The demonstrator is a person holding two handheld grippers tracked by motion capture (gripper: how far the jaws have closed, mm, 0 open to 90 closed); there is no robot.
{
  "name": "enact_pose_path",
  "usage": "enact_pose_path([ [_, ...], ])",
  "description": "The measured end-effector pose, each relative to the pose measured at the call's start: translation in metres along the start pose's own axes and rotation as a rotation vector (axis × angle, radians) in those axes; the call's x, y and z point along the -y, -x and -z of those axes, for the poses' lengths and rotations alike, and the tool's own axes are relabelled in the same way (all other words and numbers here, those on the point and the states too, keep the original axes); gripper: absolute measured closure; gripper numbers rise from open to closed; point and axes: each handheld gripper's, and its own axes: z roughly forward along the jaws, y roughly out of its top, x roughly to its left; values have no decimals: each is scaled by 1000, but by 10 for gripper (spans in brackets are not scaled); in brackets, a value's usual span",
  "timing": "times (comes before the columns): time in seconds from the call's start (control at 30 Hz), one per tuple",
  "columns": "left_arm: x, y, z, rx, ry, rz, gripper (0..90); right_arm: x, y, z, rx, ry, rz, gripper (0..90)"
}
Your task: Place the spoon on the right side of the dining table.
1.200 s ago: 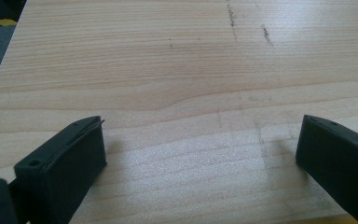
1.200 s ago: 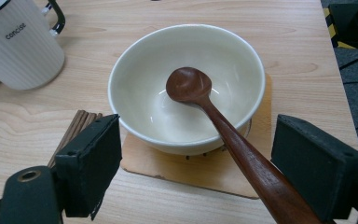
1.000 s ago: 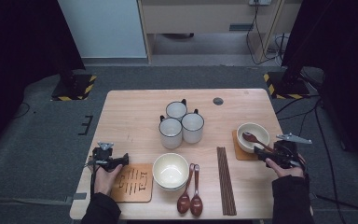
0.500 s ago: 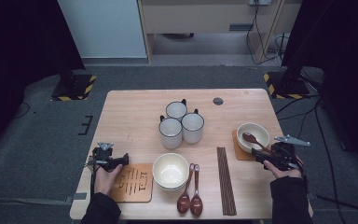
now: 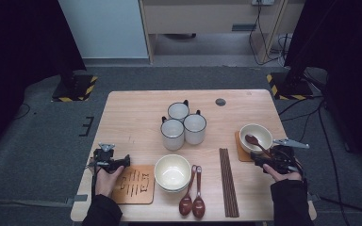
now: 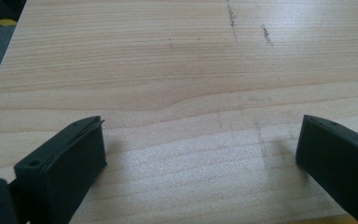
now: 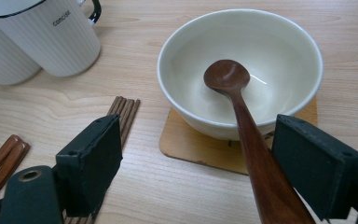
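one wooden spoon (image 7: 242, 121) leans bowl-end-first into the bowl (image 7: 289, 51), handle between the right hand-held gripper (image 7: 198, 154)'s wide jaws.

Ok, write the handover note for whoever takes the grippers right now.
Right gripper: open, jaws either side of the spoon handle, not clamped on it. Spoon bowl end lies in the bowl, handle over the rim; the bowl sits on its coaster.
Left gripper: open, nothing between its jaws, over bare table by the left coaster.
Done: right setting has bowl and spoon.
Left, probably: second bowl onto the left coaster, then spoons, chopsticks, mugs.
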Motion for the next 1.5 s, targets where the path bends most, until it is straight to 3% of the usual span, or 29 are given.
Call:
enact_pose_path([
  [0.8,0,0,0,0,0,0,5,0,-19,-5,-32,-9,31,179],
  [1.07,0,0,0,0,0,0,5,-6,-18,4,-21,44,32,185],
  [1.5,0,0,0,0,0,0,5,-7,-43,3,-30,81,102,284],
])
